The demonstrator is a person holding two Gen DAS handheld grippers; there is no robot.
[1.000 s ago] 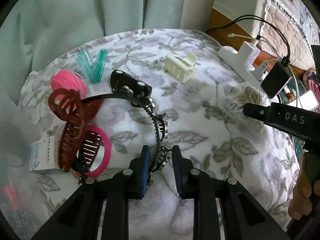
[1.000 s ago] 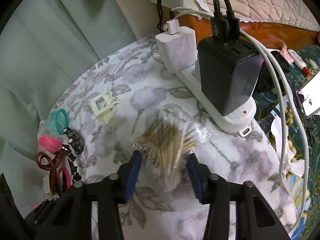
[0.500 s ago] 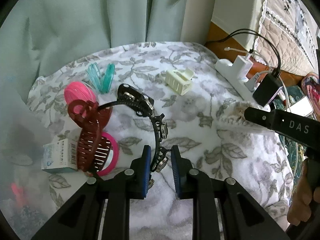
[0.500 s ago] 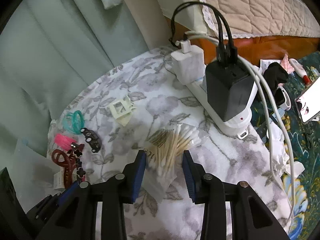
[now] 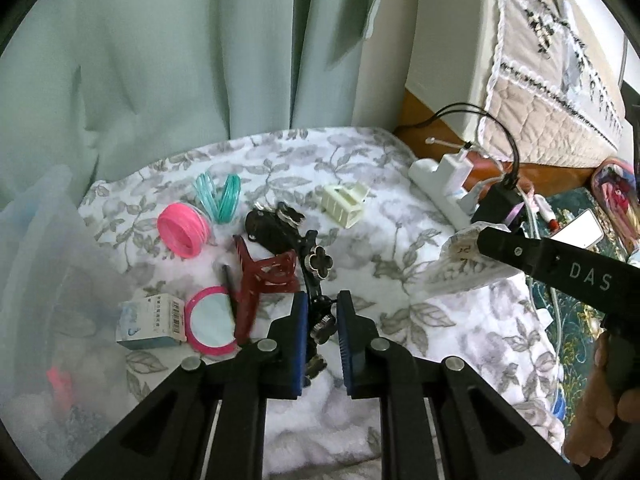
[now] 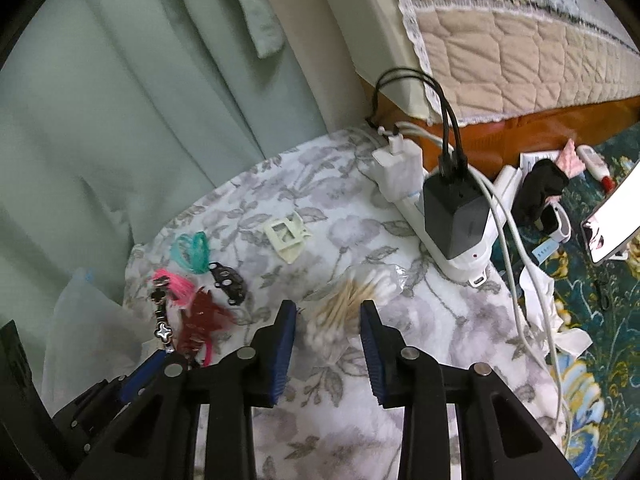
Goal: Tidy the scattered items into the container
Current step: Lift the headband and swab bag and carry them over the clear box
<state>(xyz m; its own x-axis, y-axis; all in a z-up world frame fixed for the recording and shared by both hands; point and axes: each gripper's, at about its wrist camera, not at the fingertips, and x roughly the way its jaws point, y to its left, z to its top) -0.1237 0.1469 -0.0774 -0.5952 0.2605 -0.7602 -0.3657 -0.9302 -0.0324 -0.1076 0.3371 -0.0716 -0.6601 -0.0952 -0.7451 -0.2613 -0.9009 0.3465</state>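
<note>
My left gripper (image 5: 322,320) is shut on a black headband with clover studs (image 5: 316,264), lifted above the floral cloth; a dark red claw clip (image 5: 264,280) hangs caught on it. My right gripper (image 6: 328,328) is shut on a clear bag of cotton swabs (image 6: 352,296), raised off the cloth; the bag also shows in the left wrist view (image 5: 464,264). A translucent plastic container (image 5: 36,300) stands at the left edge of the cloth.
On the cloth lie a pink hair-tie roll (image 5: 182,230), teal hair ties (image 5: 218,196), a cream clip (image 5: 344,204), a pink round mirror (image 5: 210,322), a small box (image 5: 150,322) and a black clip (image 6: 226,278). A power strip with chargers (image 6: 452,216) sits at the right edge.
Both grippers have risen. The left lifted the headband, dragging the red claw clip up off the mirror. The right closed on the swab bag and raised it from the cloth.
</note>
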